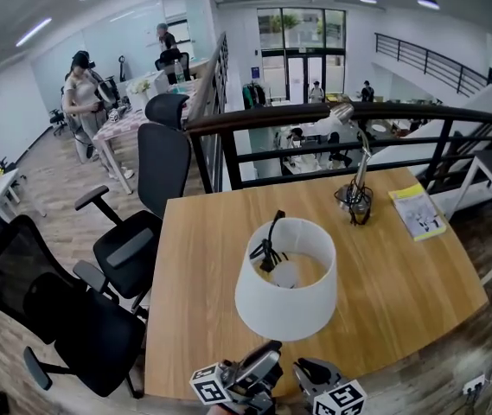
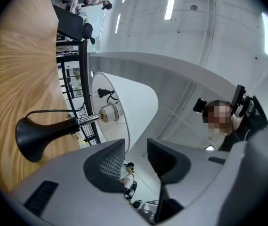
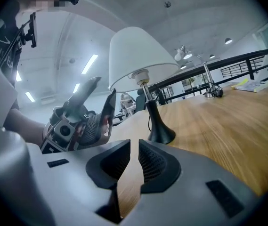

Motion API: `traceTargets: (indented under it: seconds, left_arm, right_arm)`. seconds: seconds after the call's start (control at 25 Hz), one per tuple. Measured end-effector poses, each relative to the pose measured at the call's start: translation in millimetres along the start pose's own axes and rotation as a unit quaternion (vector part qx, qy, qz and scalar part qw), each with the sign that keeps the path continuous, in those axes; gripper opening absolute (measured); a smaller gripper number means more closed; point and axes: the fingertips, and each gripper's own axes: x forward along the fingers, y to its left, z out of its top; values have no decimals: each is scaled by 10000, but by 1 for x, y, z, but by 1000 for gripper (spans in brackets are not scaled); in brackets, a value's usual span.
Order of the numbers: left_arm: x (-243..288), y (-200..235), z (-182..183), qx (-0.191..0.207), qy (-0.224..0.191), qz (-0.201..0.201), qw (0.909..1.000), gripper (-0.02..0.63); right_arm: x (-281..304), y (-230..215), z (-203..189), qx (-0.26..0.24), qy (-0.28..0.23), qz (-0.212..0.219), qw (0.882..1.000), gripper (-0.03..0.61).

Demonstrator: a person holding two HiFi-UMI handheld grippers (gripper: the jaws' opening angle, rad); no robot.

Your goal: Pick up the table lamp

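Observation:
The table lamp stands upright on the wooden table (image 1: 410, 301), with a white shade (image 1: 285, 292) and a black cord plug lying inside its top. In the right gripper view its shade (image 3: 138, 55) sits on a black flared base (image 3: 160, 132). My left gripper (image 1: 258, 372) is at the table's near edge, just short of the lamp, open with nothing between its jaws. Its own view is rolled sideways and shows the gripper (image 2: 136, 161), the base (image 2: 37, 136) and the shade (image 2: 126, 109) ahead. My right gripper (image 1: 316, 374) (image 3: 134, 157) is beside it, shut and empty, with the left gripper (image 3: 93, 119) to its left.
A silver desk lamp (image 1: 355, 167) and a yellow booklet (image 1: 418, 211) are at the table's far right. Black office chairs (image 1: 133, 232) stand left of the table. A dark railing (image 1: 332, 115) runs behind it. People are at desks far back left.

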Motion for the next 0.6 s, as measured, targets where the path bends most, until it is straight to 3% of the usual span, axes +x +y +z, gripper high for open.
traceTargets:
  seconds: [0.6]
  left_arm:
    - [20,2,28,-167,-250,-1042,9941,147]
  right_arm:
    - [25,-19,-3,148,261,-35,9995,66]
